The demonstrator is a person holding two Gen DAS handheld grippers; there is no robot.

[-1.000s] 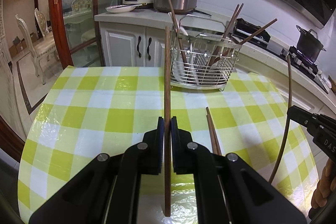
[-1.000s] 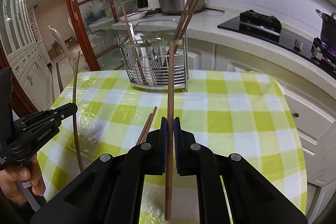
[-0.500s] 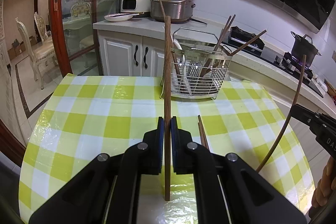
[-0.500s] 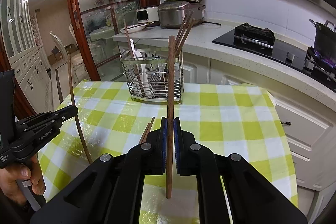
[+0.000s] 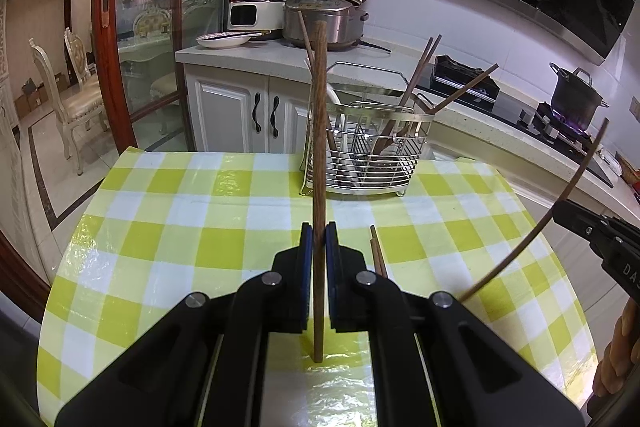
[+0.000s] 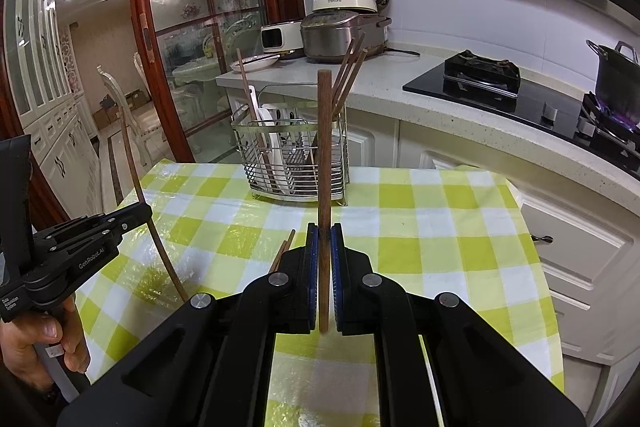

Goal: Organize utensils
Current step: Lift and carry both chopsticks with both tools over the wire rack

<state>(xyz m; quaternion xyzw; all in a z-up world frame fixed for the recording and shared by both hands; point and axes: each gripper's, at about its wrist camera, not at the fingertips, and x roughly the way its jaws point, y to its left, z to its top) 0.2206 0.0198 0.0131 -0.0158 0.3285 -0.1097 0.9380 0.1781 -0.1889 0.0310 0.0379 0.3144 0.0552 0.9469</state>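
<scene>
My left gripper (image 5: 319,231) is shut on a brown wooden chopstick (image 5: 319,131) that stands upright between its blue pads. My right gripper (image 6: 324,231) is shut on a second brown chopstick (image 6: 324,155), also upright. Each gripper shows in the other's view: the right one (image 5: 560,207) at the right edge, the left one (image 6: 147,211) at the left. A wire utensil basket (image 5: 362,155) (image 6: 294,163) stands at the table's far edge with several chopsticks and a white spoon in it. A loose pair of chopsticks (image 5: 377,251) (image 6: 283,251) lies on the checked tablecloth between both grippers.
The round table (image 5: 160,227) has a yellow and white checked cover. Behind it runs a white counter (image 5: 240,55) with rice cookers (image 5: 324,19), a plate and a stove with a pot (image 5: 576,99) over a flame. A glass door and chairs are at the left.
Both grippers have risen and drawn back a little from the table, each keeping its chopstick; the right gripper's chopstick now leans more in the left wrist view.
</scene>
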